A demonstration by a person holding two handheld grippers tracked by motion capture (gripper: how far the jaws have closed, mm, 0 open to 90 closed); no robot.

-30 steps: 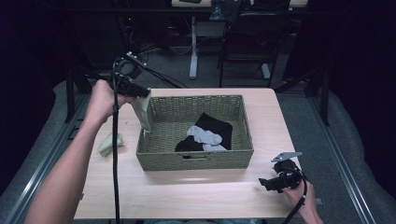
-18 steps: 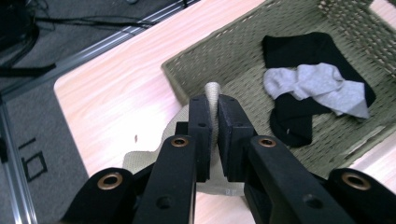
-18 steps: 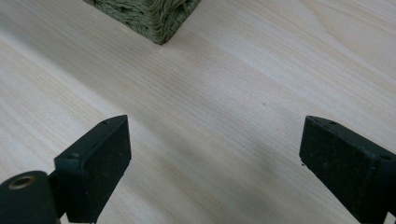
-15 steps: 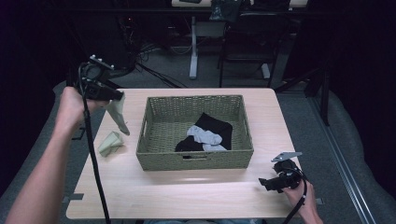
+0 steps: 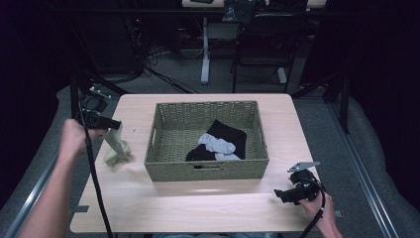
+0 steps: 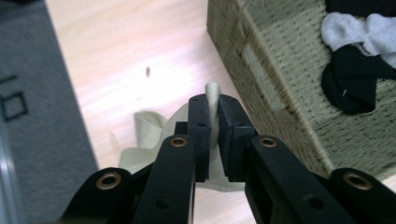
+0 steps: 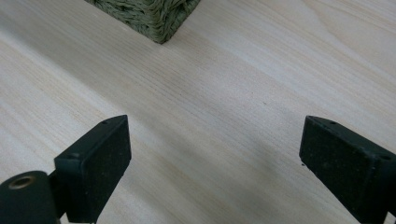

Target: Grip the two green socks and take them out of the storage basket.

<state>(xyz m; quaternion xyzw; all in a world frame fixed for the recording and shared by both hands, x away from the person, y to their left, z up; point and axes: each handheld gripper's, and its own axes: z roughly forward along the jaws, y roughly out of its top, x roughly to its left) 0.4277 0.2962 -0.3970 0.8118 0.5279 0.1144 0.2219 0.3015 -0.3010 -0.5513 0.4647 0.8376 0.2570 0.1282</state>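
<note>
Left tongs (image 5: pixel 115 126), at about 9 o'clock of the worktop (image 5: pixel 208 203), are clamped on a pale olive sock (image 5: pixel 117 148); in the left gripper view the two pads pinch the sock's upper fold (image 6: pixel 212 95) between them with no gap. The sock hangs down from the pads and its lower end lies bunched on the worktop, just beside the left wall of the woven basket (image 5: pixel 208 168), outside it and, as far as the high view shows, not touching it. The basket sits at the worktop's centre. Inside it, toward 4 o'clock of its floor, lie a black sock (image 5: pixel 229 135) and a light grey sock (image 5: pixel 216 145), overlapping; a second dark piece (image 5: pixel 199 153) lies at the grey sock's 7 o'clock. Right tongs (image 5: pixel 282 194) rest low over the worktop at about 5 o'clock, jaws spread wide with bare wood between the pads (image 7: pixel 100 158); a basket corner (image 7: pixel 159 18) shows at 12 o'clock in the right gripper view.
</note>
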